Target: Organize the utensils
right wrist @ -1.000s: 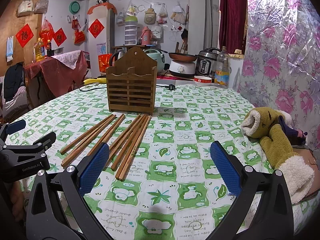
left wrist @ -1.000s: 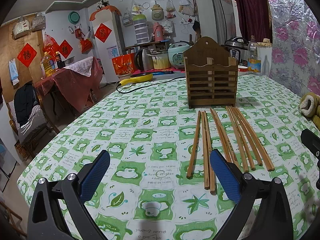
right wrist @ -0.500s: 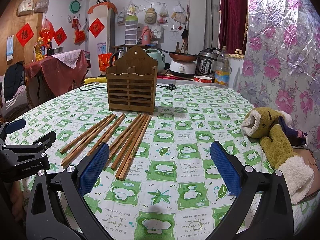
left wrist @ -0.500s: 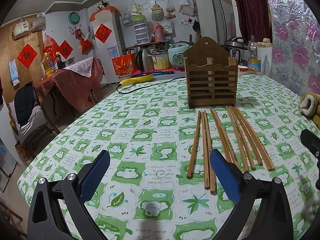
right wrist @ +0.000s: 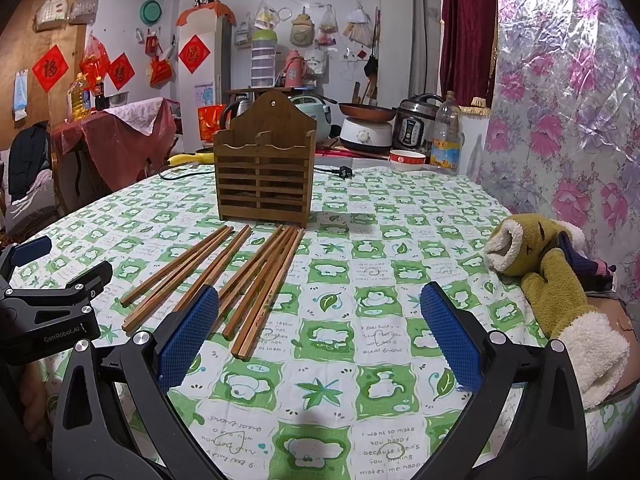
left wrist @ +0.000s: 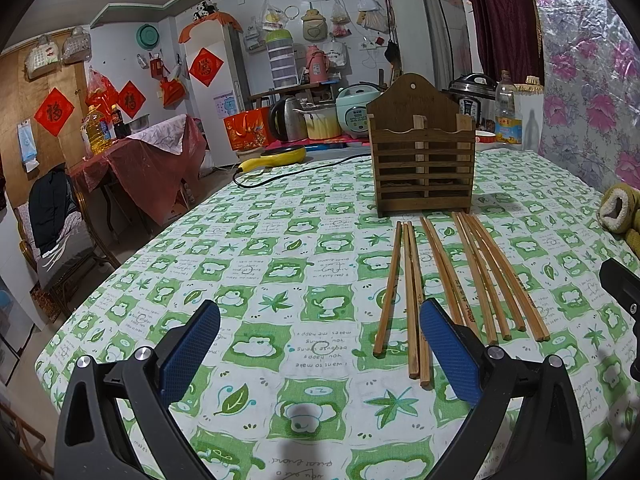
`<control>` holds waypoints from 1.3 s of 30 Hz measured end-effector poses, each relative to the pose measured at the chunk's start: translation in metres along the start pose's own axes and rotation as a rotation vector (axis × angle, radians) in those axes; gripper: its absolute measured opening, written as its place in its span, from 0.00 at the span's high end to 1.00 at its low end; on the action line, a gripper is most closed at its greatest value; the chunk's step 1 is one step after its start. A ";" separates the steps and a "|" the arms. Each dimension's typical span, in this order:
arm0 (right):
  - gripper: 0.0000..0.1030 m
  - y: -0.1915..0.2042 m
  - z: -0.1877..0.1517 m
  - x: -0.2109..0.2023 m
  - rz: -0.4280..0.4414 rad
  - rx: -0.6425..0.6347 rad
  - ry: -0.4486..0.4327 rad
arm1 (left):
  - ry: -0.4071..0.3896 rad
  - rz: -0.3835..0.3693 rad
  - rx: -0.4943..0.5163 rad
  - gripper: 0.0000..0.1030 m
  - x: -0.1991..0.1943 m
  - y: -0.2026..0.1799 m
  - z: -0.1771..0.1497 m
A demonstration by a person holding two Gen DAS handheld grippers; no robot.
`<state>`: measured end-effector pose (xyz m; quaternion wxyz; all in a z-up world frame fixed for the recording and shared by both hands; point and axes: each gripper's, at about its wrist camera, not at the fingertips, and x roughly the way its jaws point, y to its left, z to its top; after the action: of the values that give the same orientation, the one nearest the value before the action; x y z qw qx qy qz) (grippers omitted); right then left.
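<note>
The left gripper (left wrist: 320, 354) is held wide and empty above the tabletop (left wrist: 256, 248), apparently readied for a pick. The chopsticks (left wrist: 448, 276) are laid flat in loose groups just before the slatted wooden holder (left wrist: 423, 160), probably their destination. The right gripper (right wrist: 320, 336) is likewise spread wide, nothing grasped.

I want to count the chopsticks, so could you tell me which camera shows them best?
The left wrist view: the chopsticks run nearly straight away from the camera, fanned apart. In the right wrist view they lie slanted and bunched, with some near ends hidden behind the right gripper's finger.
</note>
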<state>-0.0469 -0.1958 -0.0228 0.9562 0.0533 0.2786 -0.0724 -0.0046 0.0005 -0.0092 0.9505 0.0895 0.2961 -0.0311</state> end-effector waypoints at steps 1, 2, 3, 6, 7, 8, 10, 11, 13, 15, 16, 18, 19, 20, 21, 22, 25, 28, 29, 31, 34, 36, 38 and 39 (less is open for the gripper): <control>0.06 0.000 0.000 0.000 0.000 0.000 0.000 | 0.000 0.000 0.000 0.05 0.000 0.000 0.000; 0.06 0.000 0.000 0.000 0.000 0.000 0.001 | 0.000 0.001 0.000 0.05 0.000 0.000 0.000; 0.06 0.000 0.000 0.000 0.000 0.000 0.000 | 0.000 0.000 0.000 0.05 0.000 0.000 0.000; 0.06 0.000 0.000 0.000 0.000 0.000 0.000 | -0.001 0.001 0.000 0.05 0.000 0.000 0.000; 0.06 0.000 0.000 0.000 0.000 0.000 0.000 | -0.001 0.000 0.000 0.05 0.000 0.001 0.000; 0.06 0.000 0.000 0.000 0.000 0.000 0.000 | -0.001 0.000 0.000 0.05 0.000 0.000 0.000; 0.06 0.000 0.000 0.000 0.000 -0.001 0.000 | -0.001 0.001 0.001 0.05 0.000 0.000 0.000; 0.06 0.000 0.000 0.000 0.000 -0.001 0.000 | -0.001 0.001 0.001 0.05 0.000 0.000 0.000; 0.06 0.000 0.000 0.000 0.000 -0.001 0.000 | -0.001 0.001 0.001 0.05 0.000 0.000 0.000; 0.06 0.000 0.000 0.000 0.000 -0.001 0.000 | -0.001 0.000 0.002 0.05 0.000 0.001 0.000; 0.06 0.000 0.000 0.000 0.000 -0.002 0.000 | 0.000 -0.002 0.002 0.05 0.000 0.000 0.000; 0.06 0.000 0.000 0.000 0.001 -0.001 0.001 | 0.013 -0.018 0.002 0.05 0.002 0.001 0.002; 0.06 0.000 0.000 0.000 0.003 0.000 0.003 | 0.034 -0.035 -0.006 0.05 0.006 0.005 0.003; 0.06 -0.001 0.000 0.001 0.007 0.002 0.007 | 0.065 -0.062 -0.019 0.05 0.011 0.010 0.005; 0.06 -0.002 0.000 0.001 0.013 0.006 0.014 | 0.097 -0.094 -0.030 0.05 0.016 0.014 0.007; 0.06 -0.004 0.000 0.003 0.021 0.014 0.023 | 0.124 -0.118 -0.037 0.05 0.021 0.017 0.007; 0.06 -0.015 0.000 0.007 0.050 0.061 0.053 | 0.204 -0.139 -0.064 0.05 0.037 0.033 0.010; 0.06 -0.028 -0.001 0.014 0.086 0.138 0.099 | 0.233 -0.108 -0.056 0.05 0.047 0.047 0.011; 0.06 -0.032 -0.001 0.017 0.104 0.164 0.118 | 0.242 -0.104 -0.045 0.05 0.049 0.049 0.011; 0.06 -0.041 0.001 0.025 0.147 0.212 0.160 | 0.266 -0.115 -0.021 0.05 0.054 0.052 0.012; 0.06 -0.047 0.007 0.035 0.118 0.208 0.187 | 0.299 -0.162 0.011 0.05 0.061 0.049 0.010; 0.06 -0.047 0.012 0.039 0.119 0.201 0.186 | 0.309 -0.184 0.032 0.05 0.065 0.043 0.008; 0.06 -0.044 0.012 0.043 0.143 0.194 0.196 | 0.315 -0.207 0.052 0.05 0.064 0.036 0.006; 0.06 -0.042 0.011 0.046 0.146 0.190 0.200 | 0.320 -0.215 0.071 0.05 0.067 0.031 0.005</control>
<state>-0.0099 -0.2436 -0.0414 0.9170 0.1707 0.3599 -0.0228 0.0571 0.0298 -0.0381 0.8787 0.0946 0.4499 -0.1284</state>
